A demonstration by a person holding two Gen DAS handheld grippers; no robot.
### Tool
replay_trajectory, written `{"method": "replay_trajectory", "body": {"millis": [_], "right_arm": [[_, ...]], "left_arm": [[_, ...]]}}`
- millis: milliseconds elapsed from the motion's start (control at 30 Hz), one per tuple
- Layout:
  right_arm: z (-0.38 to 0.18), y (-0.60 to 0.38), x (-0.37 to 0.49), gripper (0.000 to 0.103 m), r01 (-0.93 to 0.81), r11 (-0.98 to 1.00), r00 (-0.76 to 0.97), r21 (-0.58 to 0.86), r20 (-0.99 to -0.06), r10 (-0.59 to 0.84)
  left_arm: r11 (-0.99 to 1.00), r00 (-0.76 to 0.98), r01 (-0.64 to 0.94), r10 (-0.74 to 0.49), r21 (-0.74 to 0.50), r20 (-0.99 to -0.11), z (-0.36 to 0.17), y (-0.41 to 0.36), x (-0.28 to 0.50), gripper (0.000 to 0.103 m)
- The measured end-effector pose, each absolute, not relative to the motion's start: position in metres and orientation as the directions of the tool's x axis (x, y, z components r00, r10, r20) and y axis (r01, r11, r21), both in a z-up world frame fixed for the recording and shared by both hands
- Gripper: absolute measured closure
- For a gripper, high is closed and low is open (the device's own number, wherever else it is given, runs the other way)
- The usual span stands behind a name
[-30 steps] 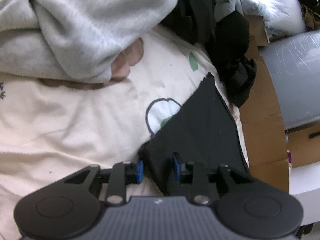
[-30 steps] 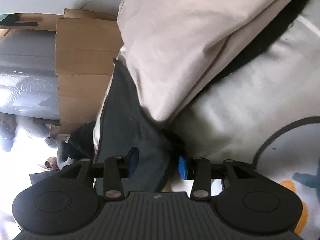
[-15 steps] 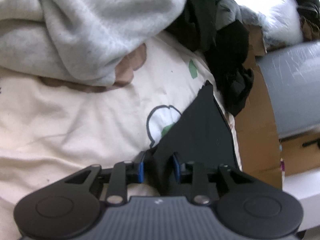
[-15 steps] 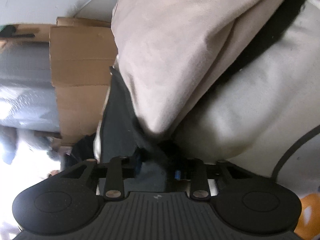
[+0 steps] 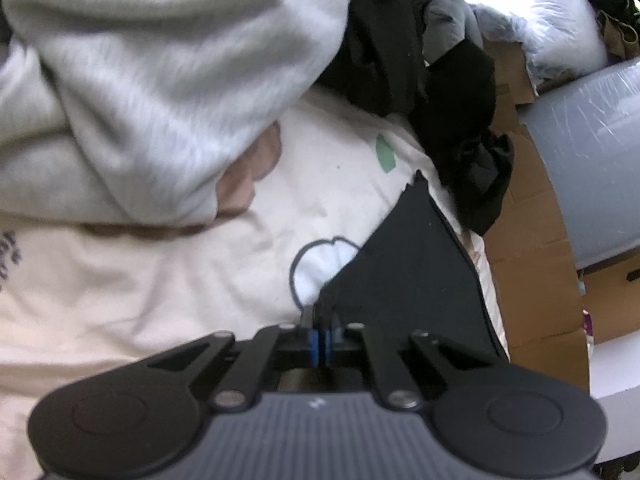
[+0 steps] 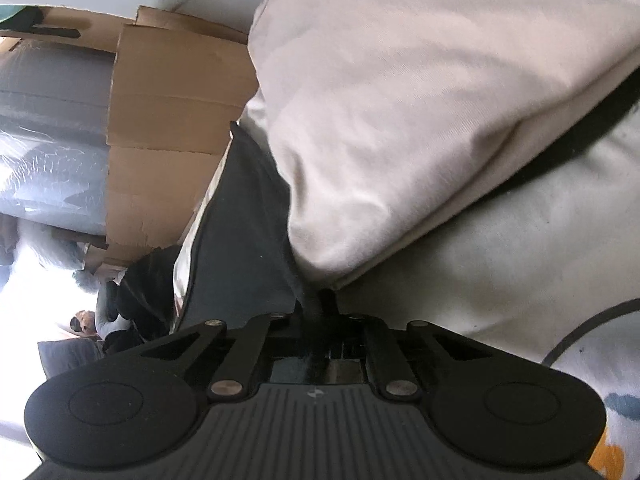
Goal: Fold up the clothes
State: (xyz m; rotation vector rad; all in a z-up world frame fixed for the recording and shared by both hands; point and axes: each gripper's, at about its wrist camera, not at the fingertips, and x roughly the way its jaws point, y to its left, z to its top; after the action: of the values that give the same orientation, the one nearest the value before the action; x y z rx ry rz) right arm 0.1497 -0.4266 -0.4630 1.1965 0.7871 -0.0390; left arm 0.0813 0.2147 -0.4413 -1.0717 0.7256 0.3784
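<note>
A dark flat garment (image 5: 404, 264) lies on a cream printed bedcover (image 5: 160, 280), near the bed's right edge. My left gripper (image 5: 322, 340) is shut on the garment's near corner, its blue pads pressed together with the dark cloth pinched between them. In the right wrist view the same dark garment (image 6: 240, 240) runs away from the fingers, partly under a beige folded garment (image 6: 420, 120). My right gripper (image 6: 320, 320) is shut on another corner of the dark garment, and a bunched fold of cloth hides its pads.
A grey sweatshirt (image 5: 160, 80) is heaped at the upper left. Black clothes (image 5: 460, 120) pile at the bed's far edge. Cardboard boxes (image 5: 532, 272) and a plastic-wrapped grey roll (image 5: 592, 168) stand beside the bed; the cardboard (image 6: 168, 120) also shows in the right wrist view.
Both grippers went from open around the dark garment's corners to shut on them. The left one has lifted slightly with its corner.
</note>
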Motion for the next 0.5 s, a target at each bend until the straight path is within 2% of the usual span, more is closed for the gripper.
{"method": "replay_trajectory", "body": {"millis": [100,500], "right_arm": [[-0.456,-0.428,0.148,0.099,0.444,0.387,0.732,0.808,-0.576,0.364],[-0.425,-0.429,0.141,0.100,0.449,0.408,0.708,0.795,-0.595,0.379]], "left_arm": [[0.457,0.679,-0.630,-0.068,-0.628,-0.731,-0.433,0.216,0.085,0.100],[0.440,0.686,-0.632,-0.064,-0.638,-0.725,-0.402,0.224,0.078,0.101]]}}
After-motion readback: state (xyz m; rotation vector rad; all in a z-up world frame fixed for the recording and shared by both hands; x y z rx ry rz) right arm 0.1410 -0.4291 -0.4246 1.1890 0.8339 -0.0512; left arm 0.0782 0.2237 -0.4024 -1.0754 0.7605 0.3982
